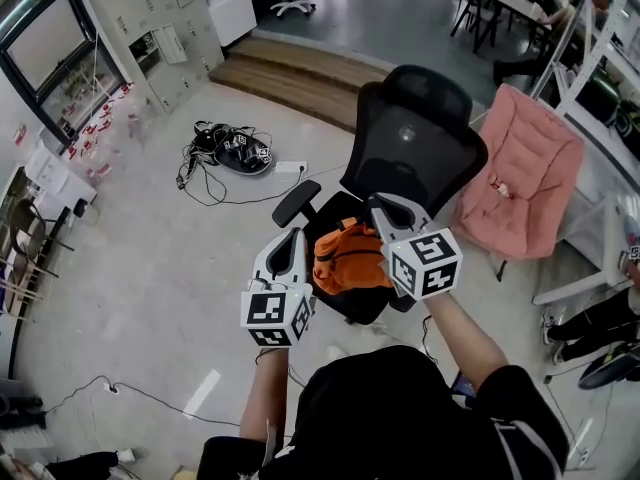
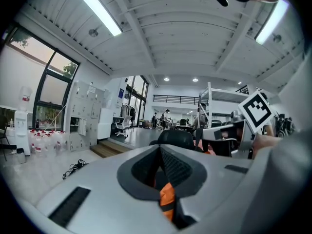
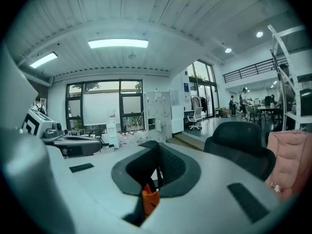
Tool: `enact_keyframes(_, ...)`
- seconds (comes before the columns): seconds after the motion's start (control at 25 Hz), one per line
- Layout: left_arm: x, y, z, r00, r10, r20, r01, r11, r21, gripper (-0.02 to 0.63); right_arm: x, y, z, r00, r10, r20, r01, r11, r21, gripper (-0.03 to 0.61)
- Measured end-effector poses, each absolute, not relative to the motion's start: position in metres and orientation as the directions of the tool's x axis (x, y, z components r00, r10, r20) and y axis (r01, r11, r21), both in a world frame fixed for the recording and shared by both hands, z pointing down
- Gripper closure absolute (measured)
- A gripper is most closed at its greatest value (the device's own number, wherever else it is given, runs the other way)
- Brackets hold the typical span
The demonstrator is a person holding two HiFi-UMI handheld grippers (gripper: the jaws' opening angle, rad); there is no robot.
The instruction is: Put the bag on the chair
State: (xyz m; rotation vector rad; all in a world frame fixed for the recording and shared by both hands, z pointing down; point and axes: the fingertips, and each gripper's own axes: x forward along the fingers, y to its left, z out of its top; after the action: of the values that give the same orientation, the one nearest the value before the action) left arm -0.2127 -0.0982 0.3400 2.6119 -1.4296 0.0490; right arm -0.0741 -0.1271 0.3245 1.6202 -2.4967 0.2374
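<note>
Pale grey floor point(image 1: 150, 268) fills the left of the head view, with 1 bank of lockers point(image 1: 150, 18) at upper left and 1 tangle of cables point(image 1: 225, 153) below it. At centre, the left gripper point(image 1: 290, 236) and right gripper point(image 1: 385, 208) are each clamped tight on the 1 orange bag point(image 1: 350, 256) over the seat of the 1 black chair point(image 1: 420, 133); 1 pink chair point(image 1: 525, 173) stands at right.
</note>
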Motion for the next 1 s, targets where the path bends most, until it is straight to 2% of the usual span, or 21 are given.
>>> enact_keyframes(1.0,-0.113,-0.238,0.391,0.574,-0.789,0.217,-0.818,-0.542,0.192,0.603,0.011,-0.262,0.372,-0.402,-0.863,0.306,-0.915,0.373,-0.151,0.577)
